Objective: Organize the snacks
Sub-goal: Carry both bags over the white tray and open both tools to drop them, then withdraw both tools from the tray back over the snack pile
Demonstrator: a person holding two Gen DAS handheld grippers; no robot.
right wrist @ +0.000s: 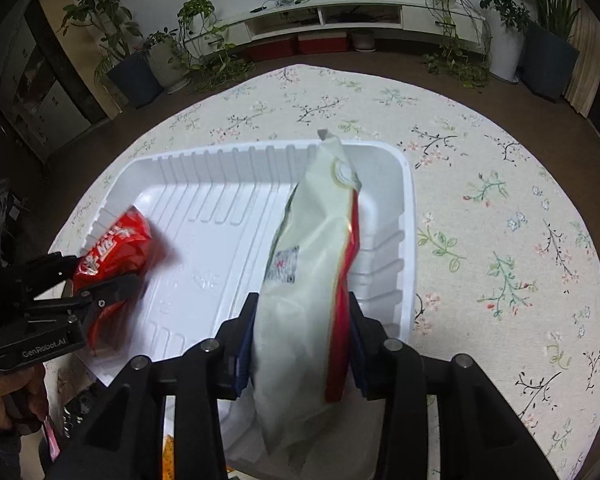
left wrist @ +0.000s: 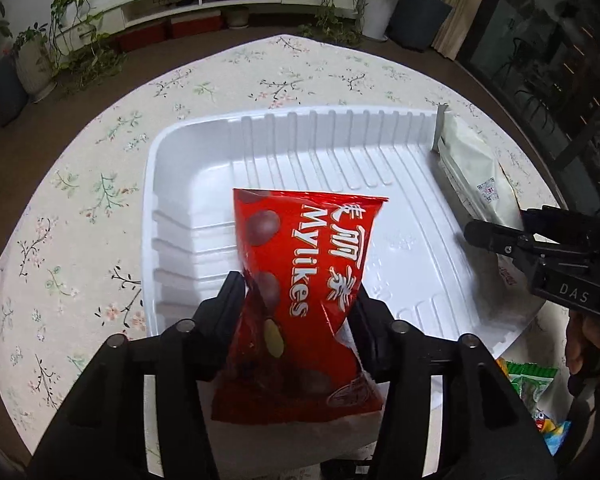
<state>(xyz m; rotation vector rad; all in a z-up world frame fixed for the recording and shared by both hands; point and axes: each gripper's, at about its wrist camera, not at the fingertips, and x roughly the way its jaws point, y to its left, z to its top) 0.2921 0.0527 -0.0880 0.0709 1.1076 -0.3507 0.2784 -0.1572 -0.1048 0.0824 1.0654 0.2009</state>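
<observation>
the step in hand is placing two snack packs into the white tray (left wrist: 156, 184) that is sitting on the floral-clothed table (left wrist: 80, 200). the left hand-held gripper (left wrist: 296, 304) is grasping the red mylikes bag (left wrist: 300, 280) at its pinched waist, with the bag's upper end hanging over the left part of the tray. the right hand-held gripper (right wrist: 300, 320) is holding the pale cream snack bag (right wrist: 316, 248) between its pads, the bag leaning along the tray's right wall. both bags appear to be touching or nearly touching the tray floor, though the blur in the right wrist view is making contact hard to confirm. the tray is otherwise unfilled. the next move is likely calling for spreading each set of jaws until the pads clear the wrappers, then lifting straight up so neither bag is dragged out. more packets (left wrist: 536, 392) are lying beside the tray's near edge.
</observation>
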